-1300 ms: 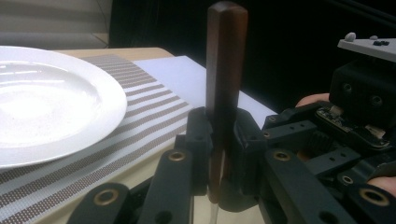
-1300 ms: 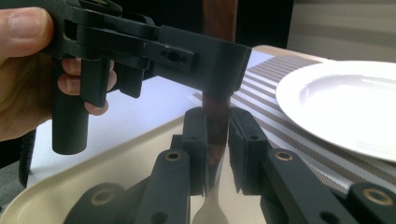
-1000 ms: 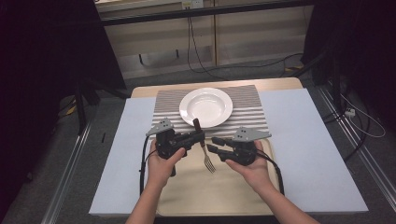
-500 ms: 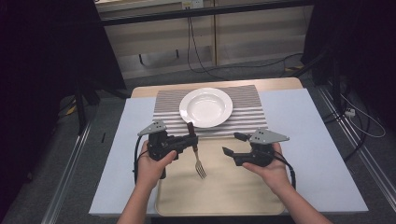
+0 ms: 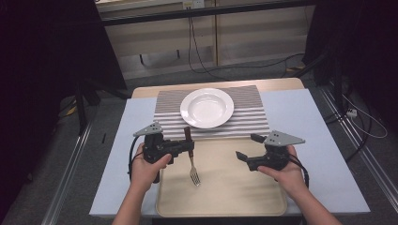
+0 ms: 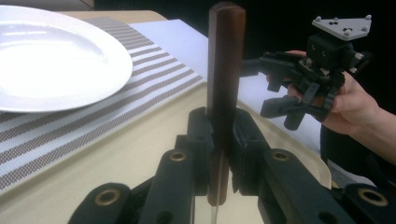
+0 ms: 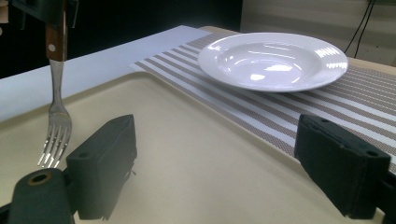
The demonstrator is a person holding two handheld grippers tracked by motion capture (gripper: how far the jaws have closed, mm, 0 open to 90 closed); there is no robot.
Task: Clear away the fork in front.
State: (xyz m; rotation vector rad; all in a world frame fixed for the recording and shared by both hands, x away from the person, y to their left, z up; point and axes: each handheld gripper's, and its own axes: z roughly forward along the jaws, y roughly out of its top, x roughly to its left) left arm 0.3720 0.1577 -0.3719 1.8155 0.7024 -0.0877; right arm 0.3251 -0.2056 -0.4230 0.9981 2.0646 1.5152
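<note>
A fork with a brown wooden handle hangs tines down over the beige tray. My left gripper is shut on the handle, whose upper end sticks out above the jaws. The fork's tines hover just above the tray at the left of the right gripper view. My right gripper stands to the right of the fork, well apart from it. Its jaws have just been opening and are open, with nothing between them. The left gripper view shows it held in a hand.
A white plate rests on a striped placemat just beyond the tray. A pale blue sheet covers the table on both sides. Cables and dark frames lie on the floor behind the table.
My right gripper has moved to the right, away from the fork, and its jaws have spread. The left gripper keeps its hold on the handle and has hardly moved.
</note>
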